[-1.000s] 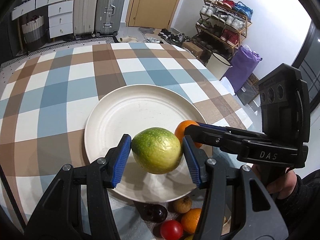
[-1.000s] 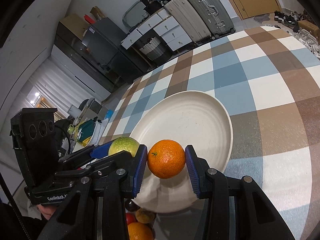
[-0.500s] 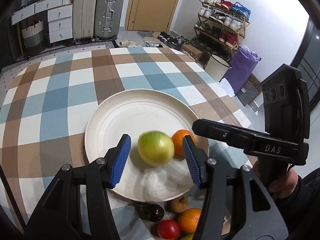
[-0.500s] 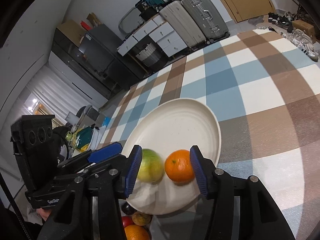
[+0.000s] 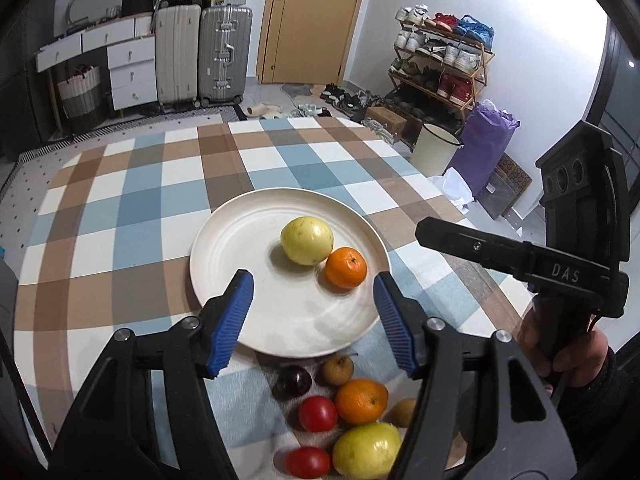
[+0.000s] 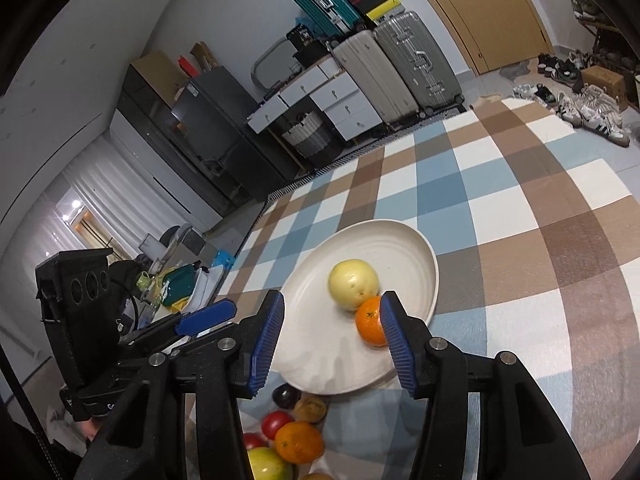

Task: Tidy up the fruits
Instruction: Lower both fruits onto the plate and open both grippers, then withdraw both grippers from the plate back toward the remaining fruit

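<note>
A cream plate (image 5: 248, 248) (image 6: 404, 240) lies on the checked tablecloth. On it rest a yellow-green guava (image 5: 306, 240) (image 6: 353, 288) and a small orange (image 5: 346, 267) (image 6: 370, 326), touching each other. My left gripper (image 5: 314, 320) is open and empty, raised over the plate's near edge. My right gripper (image 6: 334, 340) is open and empty, just short of the orange; its body shows in the left wrist view (image 5: 520, 258). A pile of loose fruit (image 5: 344, 420) (image 6: 288, 436) lies on the cloth in front of the plate.
The pile holds an orange (image 5: 361, 400), two red tomatoes (image 5: 317, 413), a green guava (image 5: 366, 450), a dark plum (image 5: 292, 382) and brown fruits (image 5: 338, 369). Beyond the table stand suitcases (image 5: 202, 56), drawers (image 5: 124, 68) and a shoe rack (image 5: 440, 60).
Both grippers opened and let their fruit drop onto the plate: the left released the guava, the right the orange. Both then drew back and up from the plate.
</note>
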